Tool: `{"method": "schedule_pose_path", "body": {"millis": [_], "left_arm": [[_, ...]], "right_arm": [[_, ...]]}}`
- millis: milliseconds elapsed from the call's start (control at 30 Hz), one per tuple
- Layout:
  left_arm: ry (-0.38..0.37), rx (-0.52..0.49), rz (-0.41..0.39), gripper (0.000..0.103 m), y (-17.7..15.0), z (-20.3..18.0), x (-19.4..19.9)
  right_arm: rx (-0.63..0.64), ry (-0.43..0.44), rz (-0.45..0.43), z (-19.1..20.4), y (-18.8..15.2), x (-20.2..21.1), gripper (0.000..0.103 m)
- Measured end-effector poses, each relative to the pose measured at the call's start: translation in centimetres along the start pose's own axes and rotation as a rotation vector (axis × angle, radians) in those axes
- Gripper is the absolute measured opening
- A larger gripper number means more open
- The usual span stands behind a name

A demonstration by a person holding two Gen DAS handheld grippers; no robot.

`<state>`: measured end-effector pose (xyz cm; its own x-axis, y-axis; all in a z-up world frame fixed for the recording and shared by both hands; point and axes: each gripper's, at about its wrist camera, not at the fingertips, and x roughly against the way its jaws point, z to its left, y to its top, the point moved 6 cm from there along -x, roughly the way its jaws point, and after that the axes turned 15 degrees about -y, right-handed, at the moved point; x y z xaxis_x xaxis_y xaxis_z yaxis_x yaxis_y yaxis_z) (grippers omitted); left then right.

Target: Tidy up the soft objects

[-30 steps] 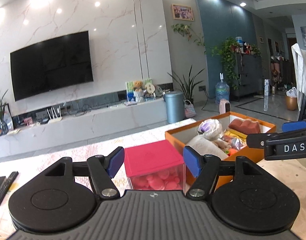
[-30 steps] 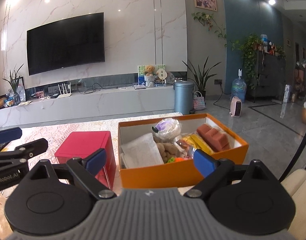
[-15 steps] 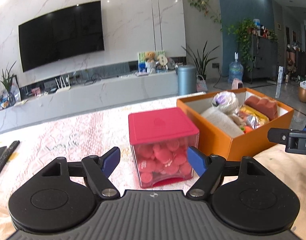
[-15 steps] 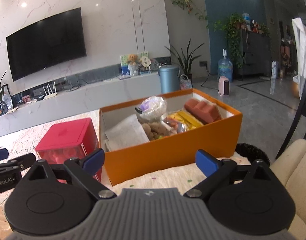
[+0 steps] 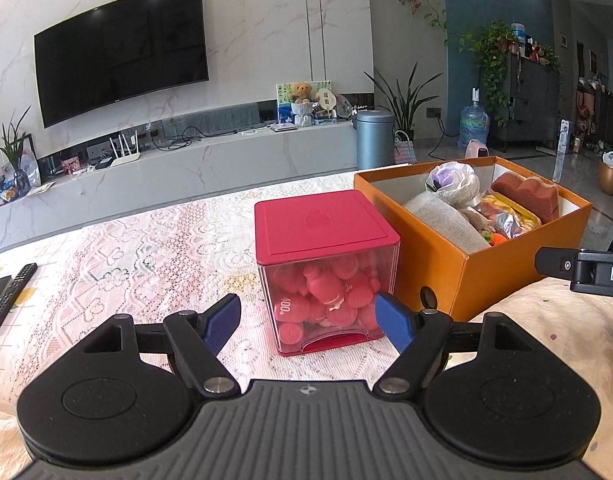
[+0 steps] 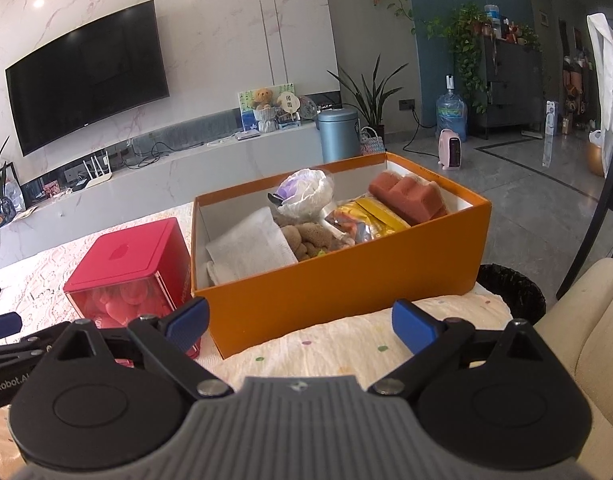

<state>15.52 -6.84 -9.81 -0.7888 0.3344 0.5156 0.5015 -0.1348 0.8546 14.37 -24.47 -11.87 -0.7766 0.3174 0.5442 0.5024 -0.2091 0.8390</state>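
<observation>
Two containers: red-lidded clear plastic cube [image 5: 326,264] of red soft toys | open orange cardboard box [image 6: 346,292] of mixed soft items | left tongs [image 5: 308,320] just widened, gaping, empty | right tongs [image 6: 300,320] wide, empty

Both grippers point forward and tilt a bit downward. The left gripper [image 5: 308,318] has its blue pads spread wide, jaws just been opening, with the red-lidded box [image 5: 326,256] sitting right ahead between them but no pad pressing on it. The right gripper [image 6: 300,322] is just beside it on that box's right, jaws wide apart too, nothing held.
</observation>
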Motion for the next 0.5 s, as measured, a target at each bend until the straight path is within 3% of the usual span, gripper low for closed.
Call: {"method": "schedule_pose_path", "body": {"millis": [500], "left_arm": [[0.004, 0.011, 0.005, 0.090, 0.26, -0.21, 0.81]], "right_arm": [[0.000, -0.002, -0.003, -0.09, 0.12, 0.17, 0.096]]}}
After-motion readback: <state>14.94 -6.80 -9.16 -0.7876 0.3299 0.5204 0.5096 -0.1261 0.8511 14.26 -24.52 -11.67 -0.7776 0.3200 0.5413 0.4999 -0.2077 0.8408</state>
